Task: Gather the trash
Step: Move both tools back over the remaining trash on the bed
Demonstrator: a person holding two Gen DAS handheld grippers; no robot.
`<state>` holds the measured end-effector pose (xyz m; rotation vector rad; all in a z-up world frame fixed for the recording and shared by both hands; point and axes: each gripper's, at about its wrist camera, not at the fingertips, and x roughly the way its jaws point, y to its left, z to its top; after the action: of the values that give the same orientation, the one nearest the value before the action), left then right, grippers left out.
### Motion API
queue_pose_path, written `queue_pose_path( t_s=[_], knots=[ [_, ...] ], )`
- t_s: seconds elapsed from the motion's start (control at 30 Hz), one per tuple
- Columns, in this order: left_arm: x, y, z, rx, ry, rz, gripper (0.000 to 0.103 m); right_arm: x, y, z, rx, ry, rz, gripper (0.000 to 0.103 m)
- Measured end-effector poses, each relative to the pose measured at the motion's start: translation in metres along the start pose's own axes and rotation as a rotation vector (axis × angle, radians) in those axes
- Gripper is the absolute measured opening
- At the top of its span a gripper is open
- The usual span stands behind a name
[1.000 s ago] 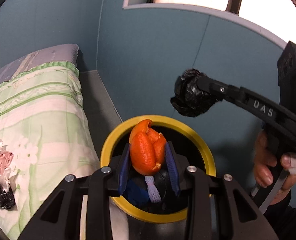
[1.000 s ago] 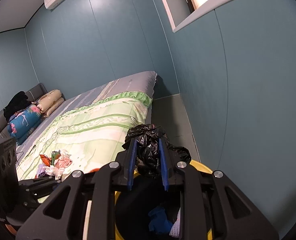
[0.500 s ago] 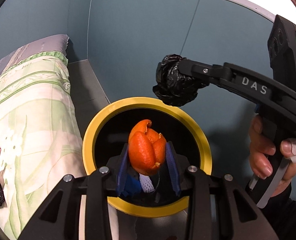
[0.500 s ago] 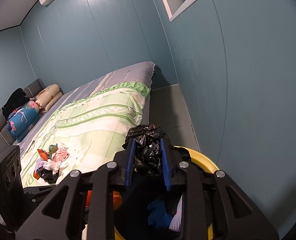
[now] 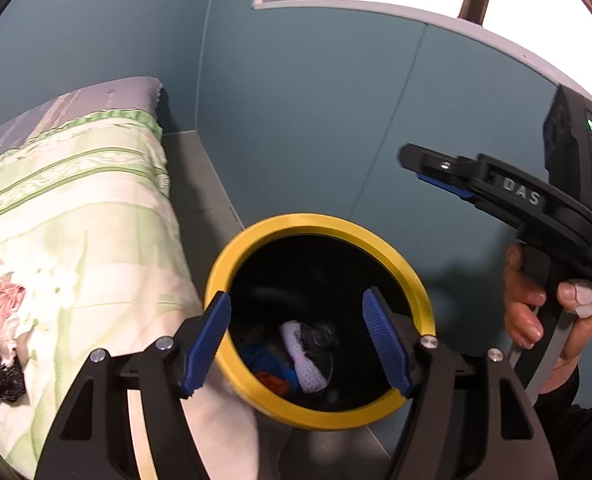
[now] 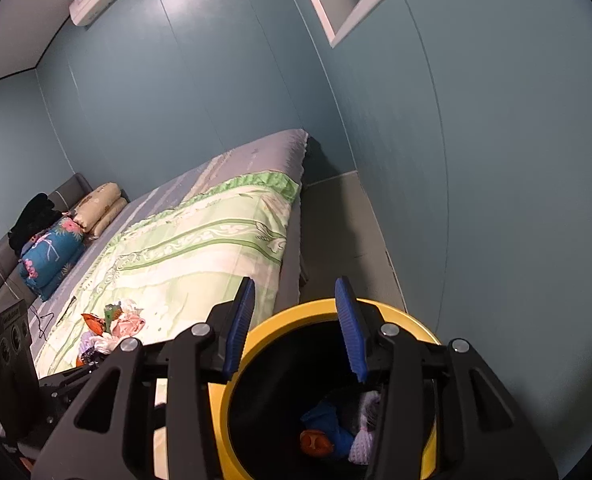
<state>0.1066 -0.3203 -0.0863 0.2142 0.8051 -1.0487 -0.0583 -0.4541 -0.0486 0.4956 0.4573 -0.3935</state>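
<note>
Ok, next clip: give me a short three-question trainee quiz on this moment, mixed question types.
1. True or false: the left gripper is clamped on an orange peel.
2. Multiple choice: the orange peel lies (a) on the bed, (b) inside the yellow-rimmed bin, (c) on the floor.
3. Fill in: more trash, the pile of crumpled scraps, waits on the ____.

Key
1. False: its jaws stand open and empty above the bin; the right gripper is open too.
2. b
3. bed
</note>
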Motion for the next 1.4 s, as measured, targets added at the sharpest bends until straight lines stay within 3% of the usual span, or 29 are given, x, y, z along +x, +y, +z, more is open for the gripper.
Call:
queue_pose_path(
  t_s=[0.33,0.77,1.07,1.4],
  knots=[
    [-0.056,0.048,0.001,-0.062,-0.101,0.136,0.068,-0.008,0.038,0.009,-0.056,-0.067,0.110,0.046],
    [-0.166,0.153,-0.024,-0.214,-0.241,0.409,0.081,0.009,0.155,0.010,-0.259,-0.080,0.301,0.056],
    [-0.225,0.213,-0.062,-0.342,-0.288,0.567,0.083,0.035,0.232,-0.012,-0.357,-0.005,0.403,0.056],
    [-0.239,0.265,-0.111,-0.443,-0.248,0.641,0.083,0.072,0.296,-0.052,-0.471,0.094,0.446,0.056]
  ],
)
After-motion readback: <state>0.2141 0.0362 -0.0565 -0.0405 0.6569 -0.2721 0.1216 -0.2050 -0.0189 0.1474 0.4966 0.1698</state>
